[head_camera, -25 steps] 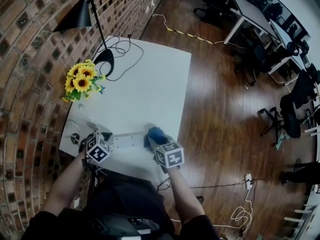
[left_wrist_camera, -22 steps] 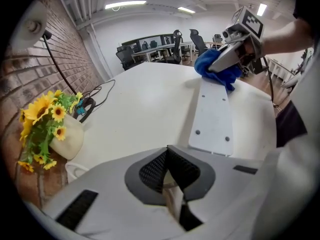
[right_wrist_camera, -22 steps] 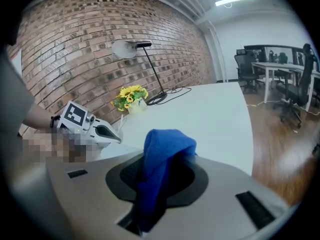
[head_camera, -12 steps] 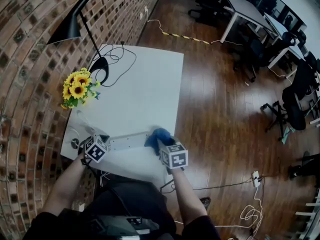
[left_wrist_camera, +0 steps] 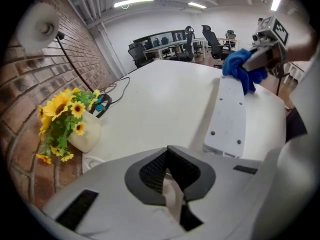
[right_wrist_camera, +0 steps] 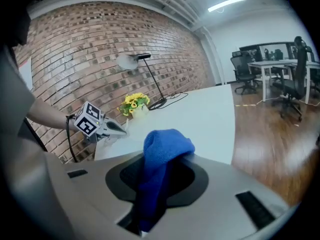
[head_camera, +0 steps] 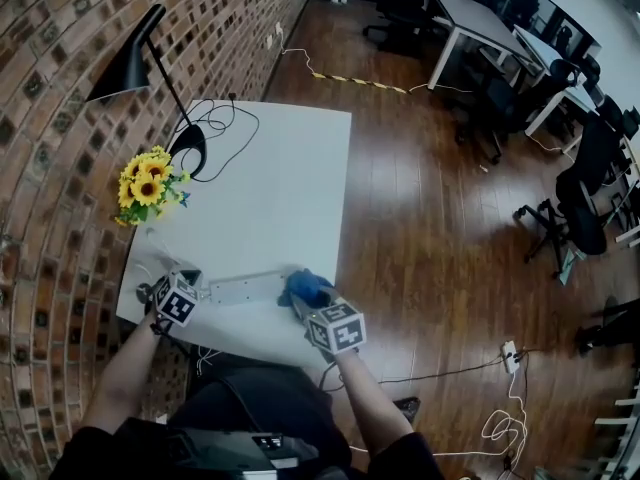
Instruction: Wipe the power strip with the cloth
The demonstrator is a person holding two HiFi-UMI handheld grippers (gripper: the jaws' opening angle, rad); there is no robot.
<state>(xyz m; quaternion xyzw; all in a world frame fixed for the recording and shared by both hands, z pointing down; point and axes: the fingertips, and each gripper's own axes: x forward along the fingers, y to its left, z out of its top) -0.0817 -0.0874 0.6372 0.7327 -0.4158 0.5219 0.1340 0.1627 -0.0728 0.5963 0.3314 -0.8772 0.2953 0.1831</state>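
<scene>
Brick wall [head_camera: 50, 118] runs along my left and wood floor [head_camera: 430, 198] along my right. The white table [head_camera: 270, 188] stands in front of me against the wall. Office chairs [head_camera: 585, 218] stand far right, well apart from the table.

A black lamp [head_camera: 130, 53] stands at the table's far left, its base next to a loop of black cable [head_camera: 225, 118]. The sunflowers [head_camera: 145, 188] in a pale vase sit nearer me, by the wall edge.

The power strip [head_camera: 240, 288] lies flat along the table's near edge, between my two claws. It is long and white, and the face with small screw dots is up.

My left gripper [head_camera: 190, 290] is at the strip's left end, just beside it. In the left gripper view the jaws are pinched nearly together on a thin pale piece [left_wrist_camera: 172, 199]. I can't tell what it is, and the strip's near end runs out of sight behind the claw body.

My right gripper [head_camera: 300, 303] is at the strip's right end, jaws clamped on the blue cloth [head_camera: 307, 286]. The cloth is bunched, one lump sticking out past the jaw tips and a tail hanging down between them. From the left gripper view the lump sits on the strip's far end and looks to be touching it.
</scene>
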